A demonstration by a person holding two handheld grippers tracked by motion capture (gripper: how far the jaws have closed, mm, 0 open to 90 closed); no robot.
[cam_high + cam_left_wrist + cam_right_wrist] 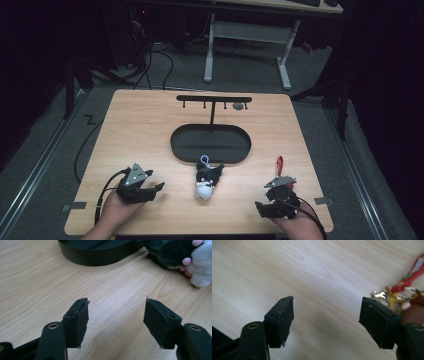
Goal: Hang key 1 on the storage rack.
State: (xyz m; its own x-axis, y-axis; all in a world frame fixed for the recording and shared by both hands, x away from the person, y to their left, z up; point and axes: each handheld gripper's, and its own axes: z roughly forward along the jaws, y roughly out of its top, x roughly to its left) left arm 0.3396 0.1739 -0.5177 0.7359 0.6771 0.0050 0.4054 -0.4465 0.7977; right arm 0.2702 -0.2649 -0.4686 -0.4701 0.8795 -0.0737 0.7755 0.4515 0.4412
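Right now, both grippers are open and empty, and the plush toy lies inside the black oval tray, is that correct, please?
Not quite: the plush toy lies on the wooden table just in front of the black oval tray, as the high view shows. Both grippers, left and right, are open and empty.

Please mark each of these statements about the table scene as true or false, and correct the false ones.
1. The plush toy lies on the table between the two grippers. True.
2. The left gripper holds the plush toy. False: its jaws are open with nothing between them.
3. The stand has a black oval base. True.
4. The right gripper is shut on the red keychain. False: it is open; the keychain lies beside it.
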